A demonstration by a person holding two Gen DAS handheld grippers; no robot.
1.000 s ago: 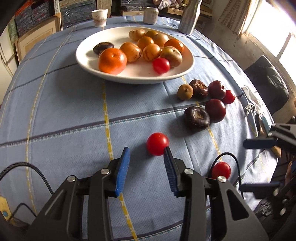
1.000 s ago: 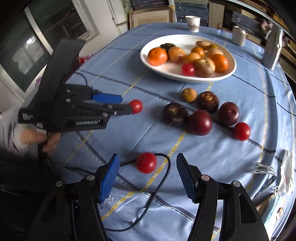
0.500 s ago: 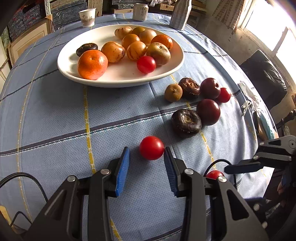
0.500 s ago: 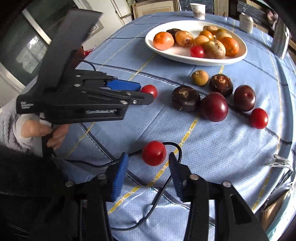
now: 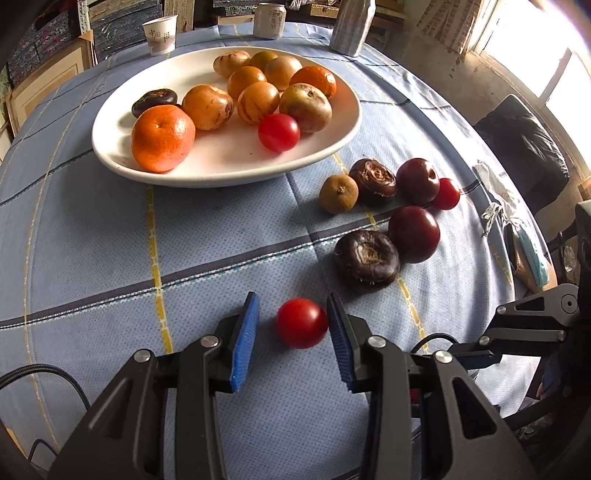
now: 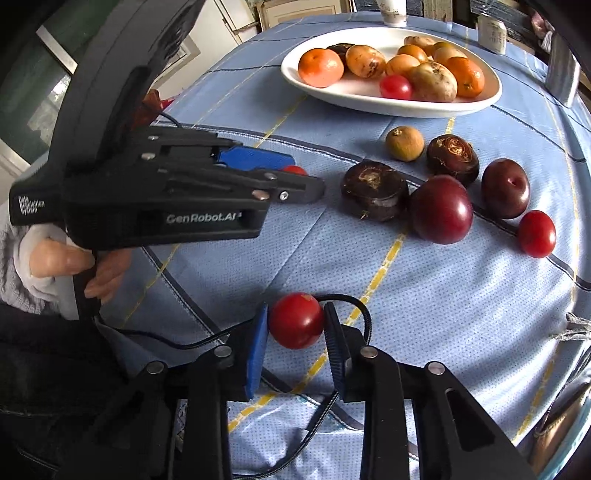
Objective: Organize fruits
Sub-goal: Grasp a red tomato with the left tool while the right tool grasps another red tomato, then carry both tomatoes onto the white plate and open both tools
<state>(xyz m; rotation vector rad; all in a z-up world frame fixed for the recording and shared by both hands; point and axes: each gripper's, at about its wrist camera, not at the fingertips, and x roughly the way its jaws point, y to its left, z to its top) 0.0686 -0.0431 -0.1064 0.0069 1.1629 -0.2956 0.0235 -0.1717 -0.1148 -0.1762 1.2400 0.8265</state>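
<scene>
A white plate [image 5: 332,140] holds oranges, brownish fruits, a dark one and a red tomato [image 5: 279,132]. My left gripper [image 5: 291,325] is open around a red tomato [image 5: 302,323] on the blue cloth; the right pad touches it, the left pad stands apart. My right gripper [image 6: 295,323] is shut on another red tomato [image 6: 296,320] near the table's front edge, both pads touching it. The left gripper also shows in the right wrist view [image 6: 295,173], with its tomato mostly hidden.
Loose on the cloth: two dark water chestnuts [image 5: 366,257], two plums [image 5: 413,233], a small brown fruit [image 5: 338,194], a small tomato [image 5: 446,193]. A cup [image 5: 159,35], a can [image 5: 269,20] and a bottle [image 5: 351,26] stand behind the plate. A cable [image 6: 354,306] lies by my right gripper.
Both grippers moved forward over their tomatoes. The right jaws narrowed until they touch their tomato. The left jaws now flank theirs.
</scene>
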